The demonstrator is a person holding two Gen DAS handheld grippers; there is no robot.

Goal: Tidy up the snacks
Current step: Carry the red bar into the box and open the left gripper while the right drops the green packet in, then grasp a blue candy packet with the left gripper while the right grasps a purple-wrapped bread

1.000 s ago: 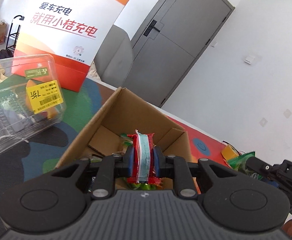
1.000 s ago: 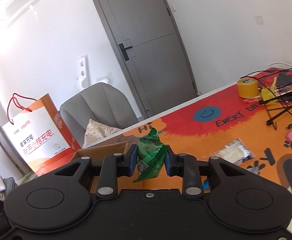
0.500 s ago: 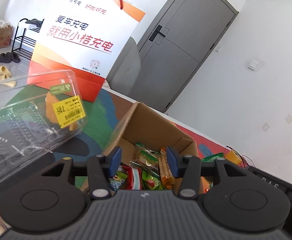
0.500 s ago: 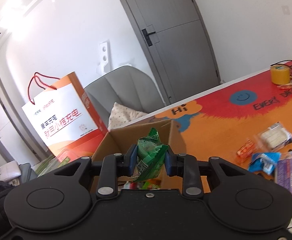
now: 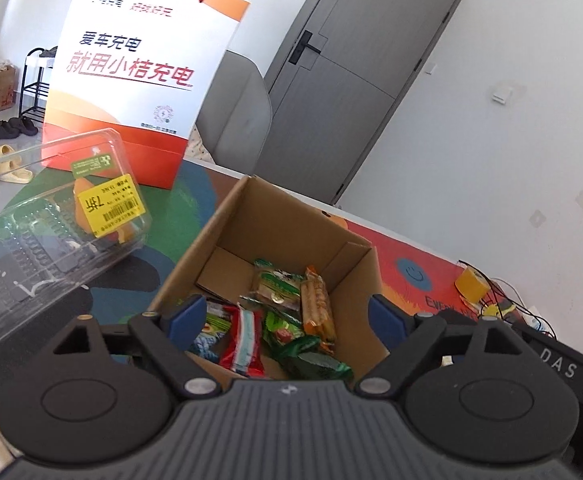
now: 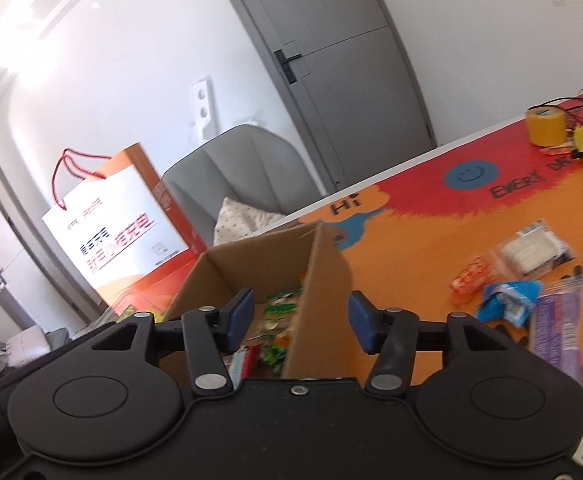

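- Your left gripper (image 5: 287, 316) and right gripper (image 6: 300, 322) are both opening, nothing between them, over the box (image 5: 287, 220).
- Careful: swing right low and you'll clip the box wall — snacks (image 6: 503, 280) left on the surface (image 6: 431, 208).

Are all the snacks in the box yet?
Not yet. Several packets, like the red packet, already lie in the cardboard box. Both the left gripper and the right gripper are opening with nothing between them. The blue packet and others wait on the table.
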